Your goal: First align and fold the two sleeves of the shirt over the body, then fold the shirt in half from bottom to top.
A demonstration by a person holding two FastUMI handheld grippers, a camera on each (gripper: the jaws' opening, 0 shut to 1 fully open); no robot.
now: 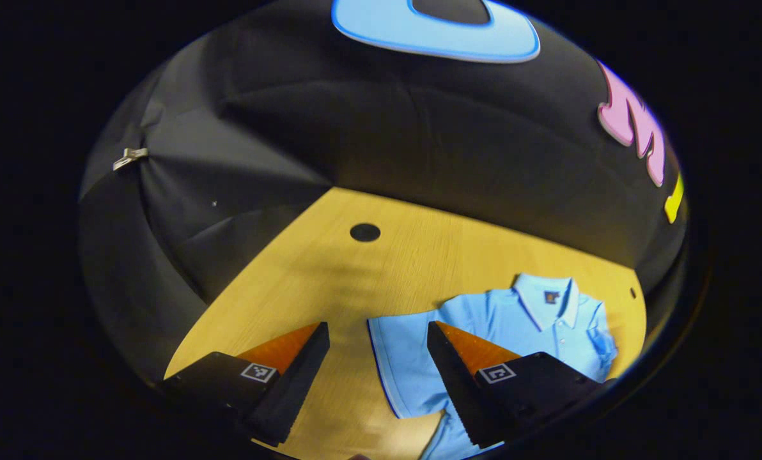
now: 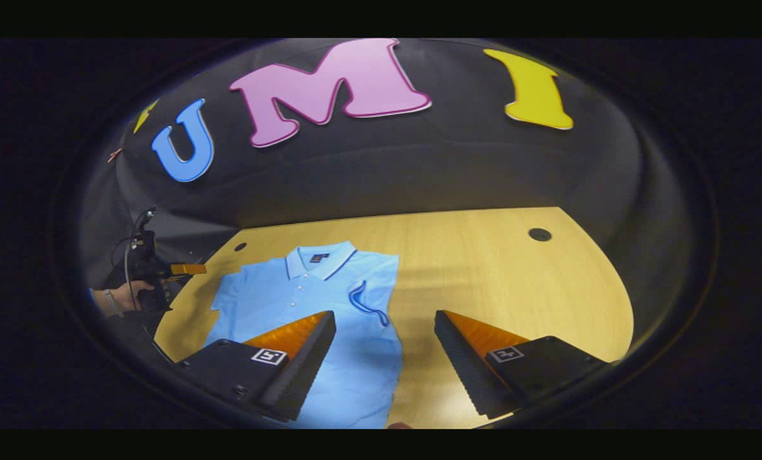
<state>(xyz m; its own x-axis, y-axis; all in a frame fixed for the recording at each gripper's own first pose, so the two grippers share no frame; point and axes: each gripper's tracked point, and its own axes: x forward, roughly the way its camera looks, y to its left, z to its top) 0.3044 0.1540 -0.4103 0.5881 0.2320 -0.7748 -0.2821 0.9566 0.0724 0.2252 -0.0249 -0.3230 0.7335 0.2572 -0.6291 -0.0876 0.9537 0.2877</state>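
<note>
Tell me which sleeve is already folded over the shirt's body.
The sleeve on the right tongs' side, its trimmed cuff lying on the chest; the other sleeve lies spread outward on the table.

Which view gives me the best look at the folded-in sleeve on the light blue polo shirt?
The right gripper view: the folded sleeve lies unobstructed on the light blue polo shirt. In the left gripper view that side looks bunched at the edge, partly behind a finger.

Nothing here is readable to me: the small dark tag (image 2: 319, 258) inside the shirt (image 2: 330, 300) collar is too tiny, and my tools carry only square coded markers (image 1: 497, 372).
</note>
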